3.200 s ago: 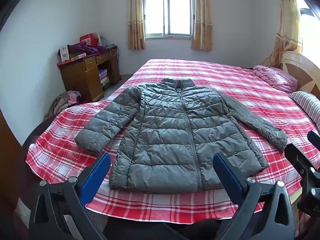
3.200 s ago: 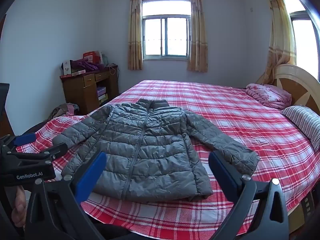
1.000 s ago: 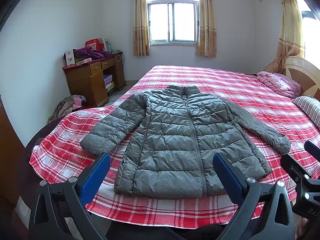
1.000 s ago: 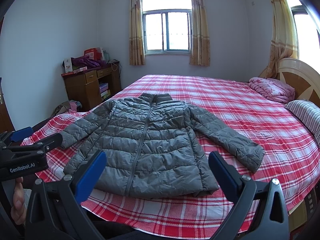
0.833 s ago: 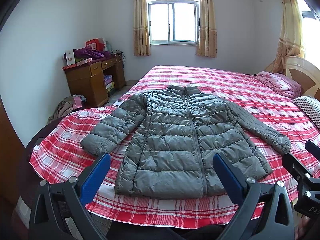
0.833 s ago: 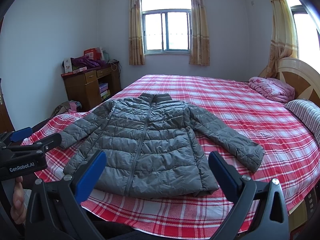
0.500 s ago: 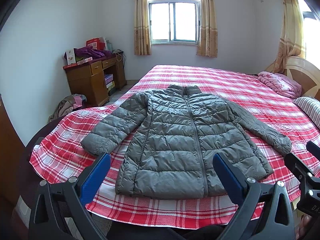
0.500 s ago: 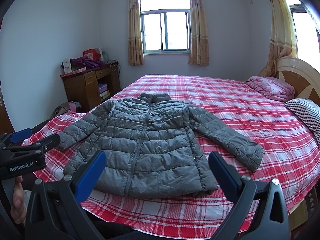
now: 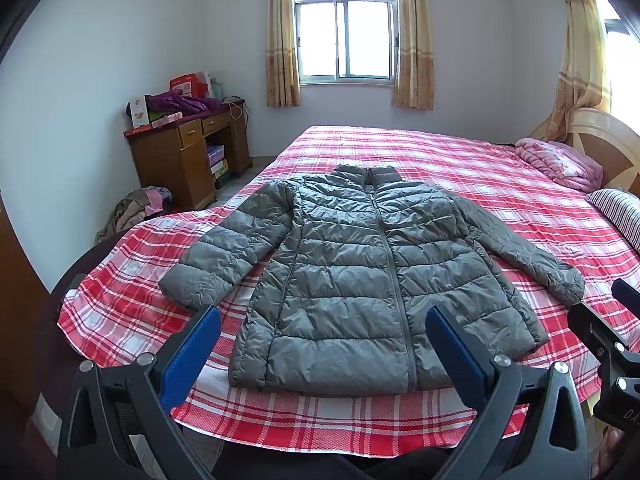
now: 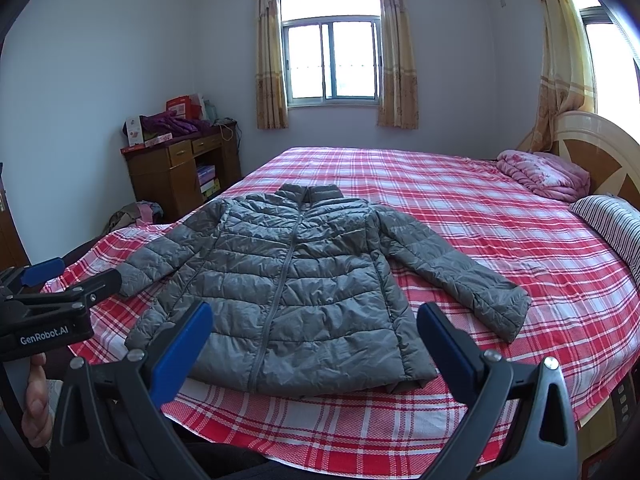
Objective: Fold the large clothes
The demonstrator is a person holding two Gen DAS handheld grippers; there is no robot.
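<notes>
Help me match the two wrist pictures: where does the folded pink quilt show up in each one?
Left wrist: pink quilt at far right, by the headboard.
Right wrist: pink quilt at right, above the striped pillow.
Shared landmark: the window on the far wall, top centre in both.

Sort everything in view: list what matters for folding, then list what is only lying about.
For the job:
- grey puffer jacket, spread flat, zipped
- plaid bed sheet under it
- left gripper, open
- right gripper, open

Lying about:
- pink quilt by the headboard
- striped pillow
- wooden desk with purple garment
- clothes heap on the floor
</notes>
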